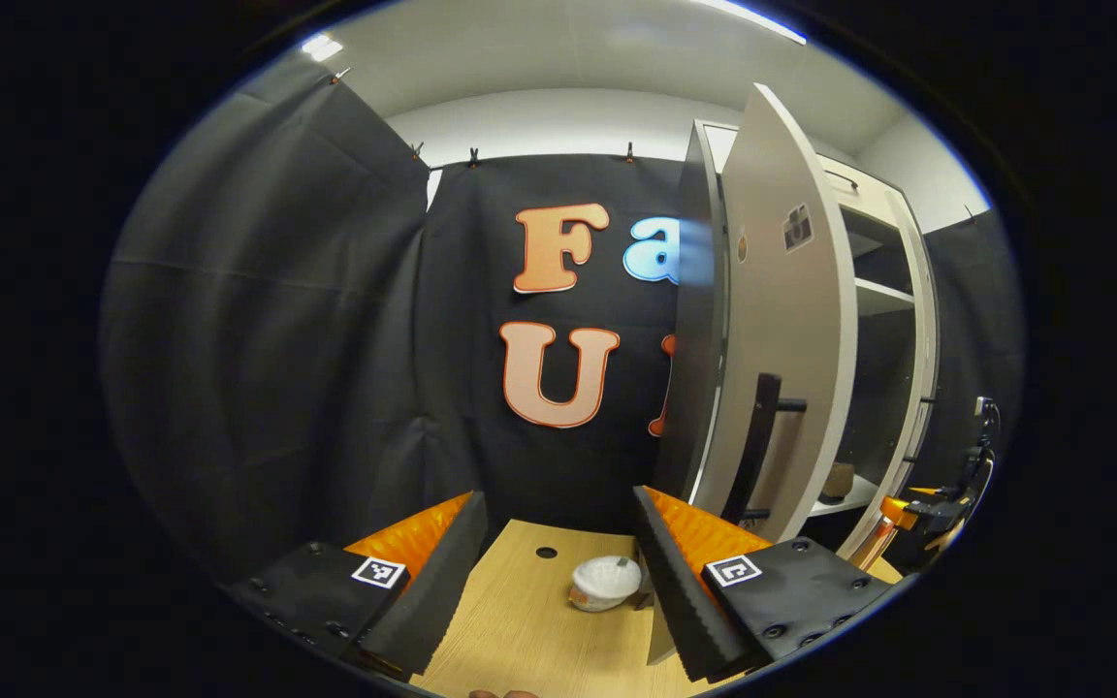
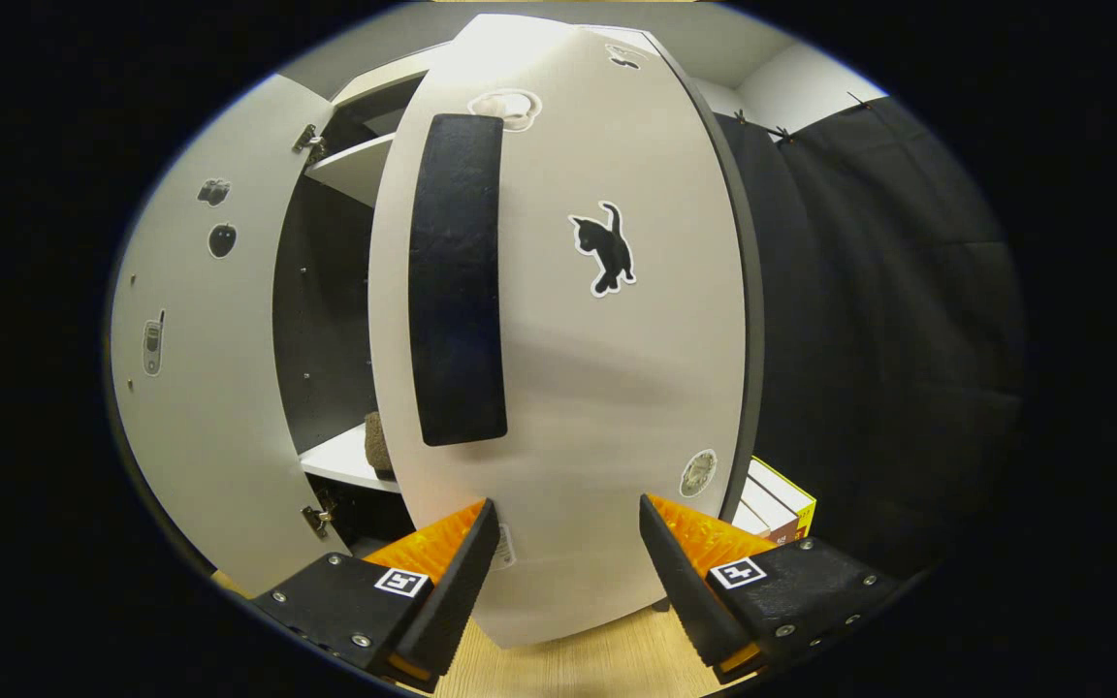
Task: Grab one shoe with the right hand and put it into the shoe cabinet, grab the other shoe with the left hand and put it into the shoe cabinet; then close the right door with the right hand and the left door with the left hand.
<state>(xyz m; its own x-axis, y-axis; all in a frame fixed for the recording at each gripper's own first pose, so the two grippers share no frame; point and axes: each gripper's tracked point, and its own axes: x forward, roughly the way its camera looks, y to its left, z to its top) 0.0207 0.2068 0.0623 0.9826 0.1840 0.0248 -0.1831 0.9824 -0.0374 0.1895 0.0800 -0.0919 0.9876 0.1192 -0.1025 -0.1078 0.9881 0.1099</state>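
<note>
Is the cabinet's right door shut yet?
No, partly open. In the right gripper view the right door stands ajar before the open tool, shelves visible past its edge.

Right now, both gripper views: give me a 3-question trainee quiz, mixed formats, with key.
1. True or false: the right door of the shoe cabinet is fully closed.
2. Multiple choice: what lies on the wooden table between the left gripper fingers? A) white shoe B) book C) cup
3. Fill in: the right gripper faces the door bearing a black ____ sticker.

Key: 1 false, it stands ajar with shelves visible beside it; 2 A; 3 cat.
</note>
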